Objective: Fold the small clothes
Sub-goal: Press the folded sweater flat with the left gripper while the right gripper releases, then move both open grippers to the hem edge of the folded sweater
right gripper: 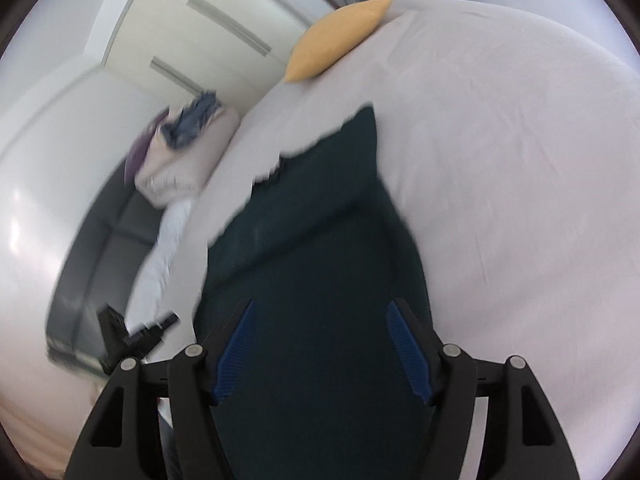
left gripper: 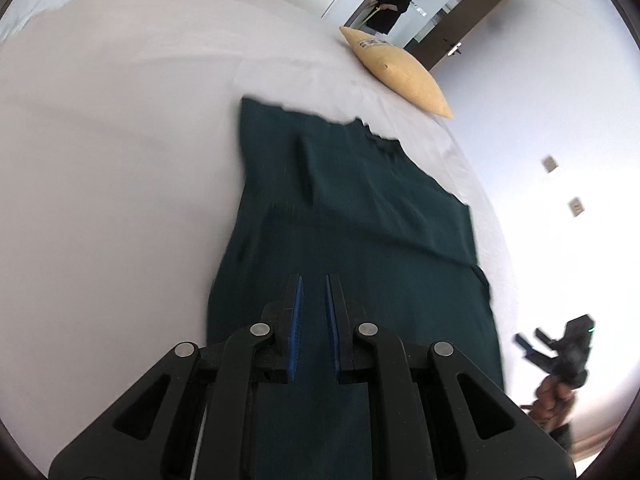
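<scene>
A dark green garment (left gripper: 352,216) lies spread on the white bed sheet (left gripper: 120,152); it also shows in the right wrist view (right gripper: 320,264). My left gripper (left gripper: 314,280) hovers over the garment's near end, its jaws a narrow gap apart and holding nothing. My right gripper (right gripper: 320,308) is wide open above the garment's near part, empty. The right gripper also shows in the left wrist view (left gripper: 560,348), held in a hand off the bed's right edge. The left gripper shows in the right wrist view (right gripper: 136,336) at the bed's left side.
A yellow pillow (left gripper: 400,72) lies at the far bed corner, also in the right wrist view (right gripper: 336,40). A person in black (left gripper: 394,2) stands in a doorway beyond. A pile of clothes (right gripper: 188,124) sits on a cushion beside the bed, by a dark sofa (right gripper: 100,248).
</scene>
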Demonstrator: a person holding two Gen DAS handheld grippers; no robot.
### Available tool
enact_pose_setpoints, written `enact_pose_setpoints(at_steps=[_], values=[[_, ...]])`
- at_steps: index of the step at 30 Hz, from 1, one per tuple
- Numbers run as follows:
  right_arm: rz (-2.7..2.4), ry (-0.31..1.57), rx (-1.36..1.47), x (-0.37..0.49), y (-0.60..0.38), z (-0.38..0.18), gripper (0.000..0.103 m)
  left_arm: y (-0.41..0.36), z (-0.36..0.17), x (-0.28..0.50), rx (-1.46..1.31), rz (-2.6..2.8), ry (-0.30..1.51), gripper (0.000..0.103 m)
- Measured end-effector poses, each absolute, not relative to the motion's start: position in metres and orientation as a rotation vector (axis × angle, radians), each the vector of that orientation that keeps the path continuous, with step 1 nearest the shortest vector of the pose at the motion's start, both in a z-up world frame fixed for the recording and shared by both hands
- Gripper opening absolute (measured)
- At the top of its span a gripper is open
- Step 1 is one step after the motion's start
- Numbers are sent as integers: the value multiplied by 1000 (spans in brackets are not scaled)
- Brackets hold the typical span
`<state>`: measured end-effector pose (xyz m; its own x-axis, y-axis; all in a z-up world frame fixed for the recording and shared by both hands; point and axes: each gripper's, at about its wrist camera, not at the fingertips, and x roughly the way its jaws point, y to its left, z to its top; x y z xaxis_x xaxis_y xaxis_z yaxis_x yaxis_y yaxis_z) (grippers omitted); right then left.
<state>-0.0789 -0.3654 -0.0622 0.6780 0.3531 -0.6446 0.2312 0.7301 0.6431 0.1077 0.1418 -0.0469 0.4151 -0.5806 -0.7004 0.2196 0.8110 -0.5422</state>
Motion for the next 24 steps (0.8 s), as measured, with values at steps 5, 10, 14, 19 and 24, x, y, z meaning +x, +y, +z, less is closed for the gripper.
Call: enact_pose_setpoints(at_steps=[5,10,14,19,24], values=[[66,882,813,-132,-351,-80,71,185,-54,41,-512,-494,1035,81],[52,863,851,-157,-355,-81,71,212,-74,-10,-594,-504,1100,81],[47,901,850,-162,-355,-87,71,220,-90,-32,-604,-528,1160,81],[47,915,867,-168,-354,-90,71,225,-106,-45,-623,-546,1213,76],[49,928,900,-174,-358,-96,72,222,-114,-49,-595,-583,1255,60]])
